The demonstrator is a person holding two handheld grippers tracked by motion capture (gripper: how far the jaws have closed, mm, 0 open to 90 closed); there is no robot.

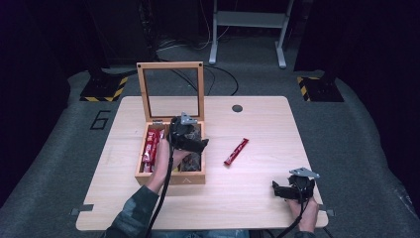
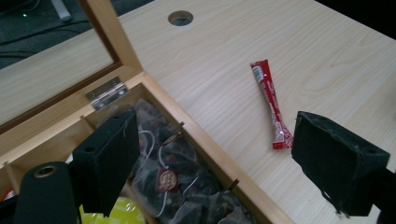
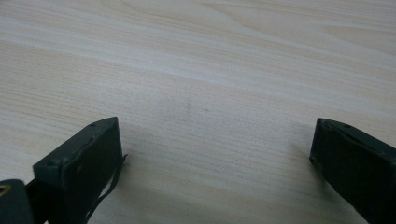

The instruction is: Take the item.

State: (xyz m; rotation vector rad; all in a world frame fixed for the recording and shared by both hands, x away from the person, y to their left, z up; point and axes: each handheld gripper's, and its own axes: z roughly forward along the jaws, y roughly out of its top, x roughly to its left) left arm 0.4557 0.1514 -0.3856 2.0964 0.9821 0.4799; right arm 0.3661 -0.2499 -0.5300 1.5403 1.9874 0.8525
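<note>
A wooden box (image 1: 171, 179) with its glass-paned lid (image 1: 171, 91) upright stands left of the table's middle. Inside it lie red sachets (image 1: 151, 146) on the left and dark tea bags (image 2: 173, 179) on the right. My left gripper (image 1: 198, 145) hovers open over the box's right compartment and rim (image 2: 210, 149), with nothing between its jaws. A single red sachet (image 1: 236, 151) (image 2: 271, 102) lies on the table to the right of the box. Near the front right corner my right gripper (image 1: 283, 190) rests low over bare wood (image 3: 201, 93), open and holding nothing.
The light wooden table (image 1: 257, 198) has a round cable hole (image 1: 237, 108) at the back. Black-and-yellow striped bases (image 1: 105, 89) and a grey metal frame (image 1: 247, 29) stand on the carpet beyond the far edge. A yellow packet (image 2: 114, 214) shows in the box.
</note>
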